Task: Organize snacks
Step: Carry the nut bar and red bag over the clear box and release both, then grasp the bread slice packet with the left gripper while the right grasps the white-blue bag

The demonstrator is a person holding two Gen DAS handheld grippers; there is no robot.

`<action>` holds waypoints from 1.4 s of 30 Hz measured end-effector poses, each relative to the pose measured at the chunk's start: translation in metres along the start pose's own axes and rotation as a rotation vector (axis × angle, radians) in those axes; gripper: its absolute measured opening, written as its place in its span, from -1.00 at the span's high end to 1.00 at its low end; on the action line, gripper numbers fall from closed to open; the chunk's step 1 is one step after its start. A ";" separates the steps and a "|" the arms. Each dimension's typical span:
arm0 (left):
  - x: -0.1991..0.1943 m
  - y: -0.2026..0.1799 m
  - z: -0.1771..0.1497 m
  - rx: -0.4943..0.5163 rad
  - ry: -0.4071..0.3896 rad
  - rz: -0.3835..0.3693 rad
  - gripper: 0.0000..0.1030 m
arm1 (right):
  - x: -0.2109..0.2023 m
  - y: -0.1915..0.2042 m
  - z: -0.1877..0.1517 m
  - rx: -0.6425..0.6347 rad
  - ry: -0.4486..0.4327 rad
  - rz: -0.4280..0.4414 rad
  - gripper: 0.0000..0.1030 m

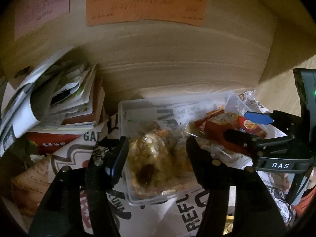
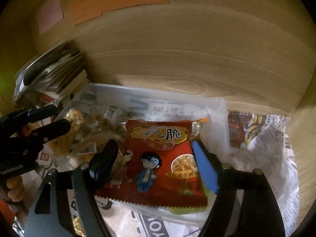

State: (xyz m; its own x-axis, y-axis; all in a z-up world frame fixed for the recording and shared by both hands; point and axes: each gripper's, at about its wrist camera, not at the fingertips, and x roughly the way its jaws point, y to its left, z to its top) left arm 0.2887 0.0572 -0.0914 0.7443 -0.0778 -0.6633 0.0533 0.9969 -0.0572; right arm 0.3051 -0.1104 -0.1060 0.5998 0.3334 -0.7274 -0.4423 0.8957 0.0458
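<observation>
A clear plastic bin (image 1: 123, 106) (image 2: 221, 118) sits on newspaper and holds several snack packs. My left gripper (image 1: 158, 150) is open above clear-wrapped brown pastries (image 1: 150, 158) at the bin's near left; nothing is between its fingers. My right gripper (image 2: 156, 164) is open, its fingers on either side of a red noodle-snack packet (image 2: 162, 158) lying flat in the bin's right part; whether the pads touch it is unclear. The packet (image 1: 227, 120) and right gripper (image 1: 252, 126) also show in the left wrist view. The left gripper (image 2: 39, 126) shows in the right wrist view.
A stack of books and papers (image 1: 59, 102) (image 2: 53, 73) stands left of the bin. A wooden back wall (image 1: 177, 59) carries orange (image 1: 144, 6) and pink (image 1: 41, 6) paper notes. A wooden side wall (image 2: 304, 138) closes the right. Printed newspaper (image 2: 266, 138) lines the shelf.
</observation>
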 end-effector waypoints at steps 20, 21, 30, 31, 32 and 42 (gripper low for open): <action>-0.098 -0.015 -0.053 0.017 -0.061 -0.030 -0.52 | -0.111 0.039 -0.057 -0.090 -0.166 0.021 -0.68; -0.101 -0.016 -0.059 0.019 -0.057 -0.028 -0.52 | -0.114 0.041 -0.063 -0.088 -0.166 0.029 -0.68; -0.114 -0.024 -0.114 0.030 0.010 -0.015 -0.54 | -0.112 0.071 -0.119 -0.087 -0.106 0.112 -0.73; -0.116 -0.024 -0.121 0.030 0.018 -0.008 -0.54 | -0.110 0.075 -0.124 -0.090 -0.101 0.112 -0.75; -0.116 -0.023 -0.125 0.028 0.025 -0.008 -0.54 | -0.107 0.078 -0.128 -0.093 -0.096 0.115 -0.79; -0.119 -0.026 -0.158 0.002 0.081 -0.026 -0.54 | -0.095 0.074 -0.161 -0.049 -0.026 0.104 -0.93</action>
State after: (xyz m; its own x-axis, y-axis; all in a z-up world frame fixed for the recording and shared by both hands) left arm 0.0934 0.0393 -0.1288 0.6860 -0.1039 -0.7201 0.0732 0.9946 -0.0737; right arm 0.1085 -0.1234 -0.1436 0.5658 0.4316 -0.7026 -0.5348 0.8406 0.0858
